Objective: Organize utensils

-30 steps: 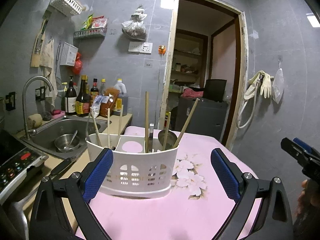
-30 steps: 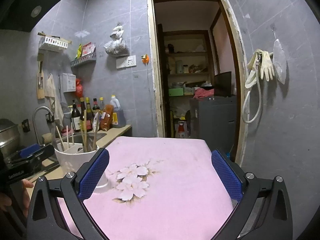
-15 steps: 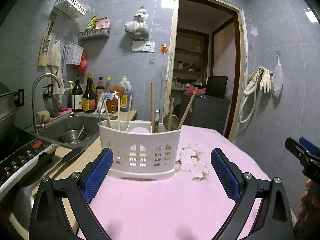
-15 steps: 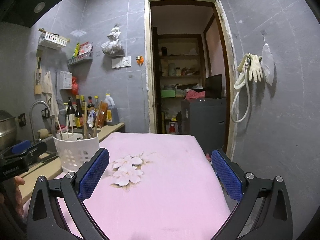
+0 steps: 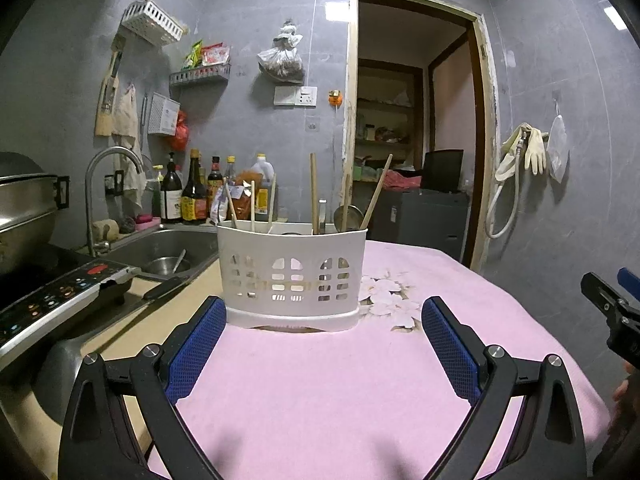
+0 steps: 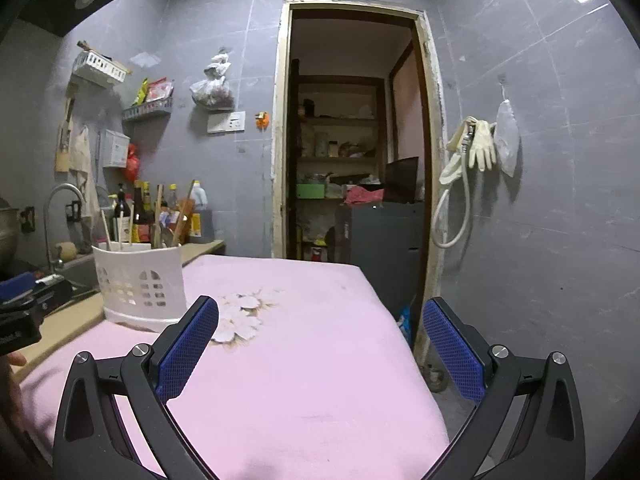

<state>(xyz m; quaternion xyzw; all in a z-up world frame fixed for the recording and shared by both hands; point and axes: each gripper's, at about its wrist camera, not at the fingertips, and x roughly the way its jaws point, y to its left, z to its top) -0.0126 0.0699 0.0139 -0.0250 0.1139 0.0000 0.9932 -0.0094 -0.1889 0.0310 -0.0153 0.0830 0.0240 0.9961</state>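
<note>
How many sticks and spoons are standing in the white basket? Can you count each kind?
In the white basket:
Pale thin sticks: 3
Brown wooden sticks: 3
Round metal spoon: 1
Flat metal handle, its end hidden inside: 1
Total: 8
</note>
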